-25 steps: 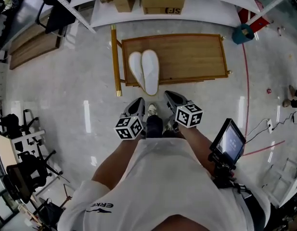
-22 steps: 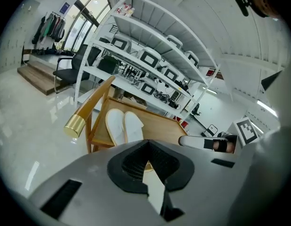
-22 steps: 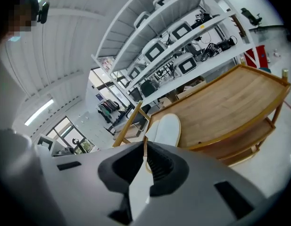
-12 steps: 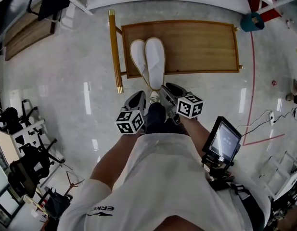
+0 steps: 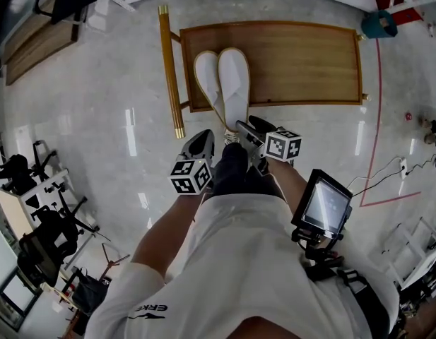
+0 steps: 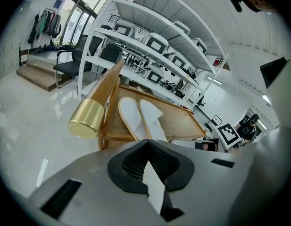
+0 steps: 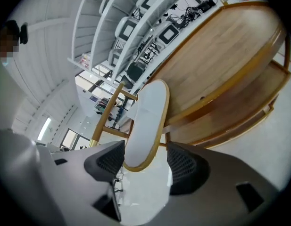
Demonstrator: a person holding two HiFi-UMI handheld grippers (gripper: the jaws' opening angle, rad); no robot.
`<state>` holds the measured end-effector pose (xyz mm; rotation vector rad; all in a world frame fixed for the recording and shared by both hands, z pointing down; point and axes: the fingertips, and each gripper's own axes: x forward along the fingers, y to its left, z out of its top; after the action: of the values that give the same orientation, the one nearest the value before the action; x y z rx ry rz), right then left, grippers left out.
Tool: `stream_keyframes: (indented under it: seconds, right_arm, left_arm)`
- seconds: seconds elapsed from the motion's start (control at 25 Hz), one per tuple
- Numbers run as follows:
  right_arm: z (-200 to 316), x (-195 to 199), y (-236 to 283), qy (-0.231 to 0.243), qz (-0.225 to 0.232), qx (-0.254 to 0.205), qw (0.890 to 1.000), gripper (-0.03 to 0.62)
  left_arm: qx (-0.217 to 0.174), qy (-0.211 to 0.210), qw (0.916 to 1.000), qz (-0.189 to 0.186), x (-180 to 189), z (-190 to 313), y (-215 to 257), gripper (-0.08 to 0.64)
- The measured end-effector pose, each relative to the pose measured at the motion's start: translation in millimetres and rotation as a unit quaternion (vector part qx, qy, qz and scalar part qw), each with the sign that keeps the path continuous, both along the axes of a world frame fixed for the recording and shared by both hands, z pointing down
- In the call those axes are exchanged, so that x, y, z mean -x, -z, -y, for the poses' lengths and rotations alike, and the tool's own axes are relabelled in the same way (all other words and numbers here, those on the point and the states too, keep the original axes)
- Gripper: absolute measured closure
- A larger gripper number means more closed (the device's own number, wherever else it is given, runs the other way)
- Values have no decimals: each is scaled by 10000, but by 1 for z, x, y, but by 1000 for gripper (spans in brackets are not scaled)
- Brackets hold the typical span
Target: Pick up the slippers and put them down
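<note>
Two white slippers point(image 5: 228, 83) are seen side by side at the left end of the wooden platform point(image 5: 302, 62), heels over its near edge. The right gripper point(image 5: 247, 127) has been brought down to them and its jaws have just been spread wide, so the right slipper's heel point(image 7: 144, 126) is framed between the pads, not yet pinched and ready for pickup. The left gripper point(image 5: 202, 141) is held closed, empty, just short of the pair.

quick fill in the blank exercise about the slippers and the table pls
___ slippers lie on the wooden table.
Both slippers are ___ in colour.
In the head view they sit at the table's ___ end.
Missing words: two, white, left.
</note>
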<state>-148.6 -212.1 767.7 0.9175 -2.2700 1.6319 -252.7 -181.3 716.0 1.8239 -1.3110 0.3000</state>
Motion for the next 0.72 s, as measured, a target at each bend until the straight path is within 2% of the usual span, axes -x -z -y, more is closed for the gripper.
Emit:
stream_keyframes:
  seconds: [0.44, 0.72]
  right_arm:
    - [3, 28, -22, 84, 802, 611, 9949, 325]
    - [7, 36, -22, 22, 1114, 598, 9920, 328]
  left_arm:
    - [104, -38, 9999, 46, 9, 2, -11, 556]
    - [147, -37, 9999, 43, 14, 3, -18, 555]
